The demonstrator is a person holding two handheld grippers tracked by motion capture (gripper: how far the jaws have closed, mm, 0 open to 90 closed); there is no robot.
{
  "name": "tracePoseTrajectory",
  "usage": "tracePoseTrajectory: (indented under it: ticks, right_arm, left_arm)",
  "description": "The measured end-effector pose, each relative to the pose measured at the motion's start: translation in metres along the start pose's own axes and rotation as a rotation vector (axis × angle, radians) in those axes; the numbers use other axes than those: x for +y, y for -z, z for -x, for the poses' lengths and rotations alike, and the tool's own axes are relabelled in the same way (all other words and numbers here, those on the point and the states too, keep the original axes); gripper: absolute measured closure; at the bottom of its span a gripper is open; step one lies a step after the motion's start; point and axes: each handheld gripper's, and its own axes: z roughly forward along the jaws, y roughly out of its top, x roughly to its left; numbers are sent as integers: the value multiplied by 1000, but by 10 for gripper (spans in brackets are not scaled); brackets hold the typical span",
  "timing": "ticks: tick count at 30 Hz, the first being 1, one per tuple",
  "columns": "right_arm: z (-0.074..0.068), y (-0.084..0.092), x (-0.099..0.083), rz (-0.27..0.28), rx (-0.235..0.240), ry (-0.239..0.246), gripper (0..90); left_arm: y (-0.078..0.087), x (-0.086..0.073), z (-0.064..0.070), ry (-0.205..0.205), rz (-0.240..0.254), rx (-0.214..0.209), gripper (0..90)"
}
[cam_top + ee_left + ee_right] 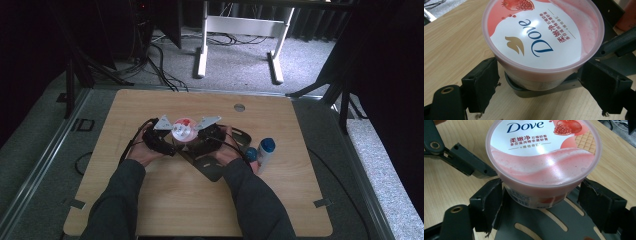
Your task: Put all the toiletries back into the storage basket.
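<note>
Flanking one pink Dove tub at mid-table, your left gripper and right gripper stand spread, jaws beside its wall, gripping nothing. The tub sits on a dark slotted plate, lid on; any lift or opening looks undone. One blue-capped bottle lies right.

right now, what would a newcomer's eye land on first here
The pink-lidded Dove tub at the table's middle, sitting on a dark slotted stand. Both grippers, left and right, flank it with jaws open. A blue-capped white bottle lies to the right.
</note>
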Motion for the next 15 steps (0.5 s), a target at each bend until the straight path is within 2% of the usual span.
tracePoseTrajectory:
  ticks: [10,15]
  right_arm:
    - [0,-1,2,-7,-12,0,200]
    - [3,-4,2,1,-8,-17,213]
  left_arm:
    - [-1,0,-3,11,3,3,155]
    - [-3,0,-5,24,6,7,155]
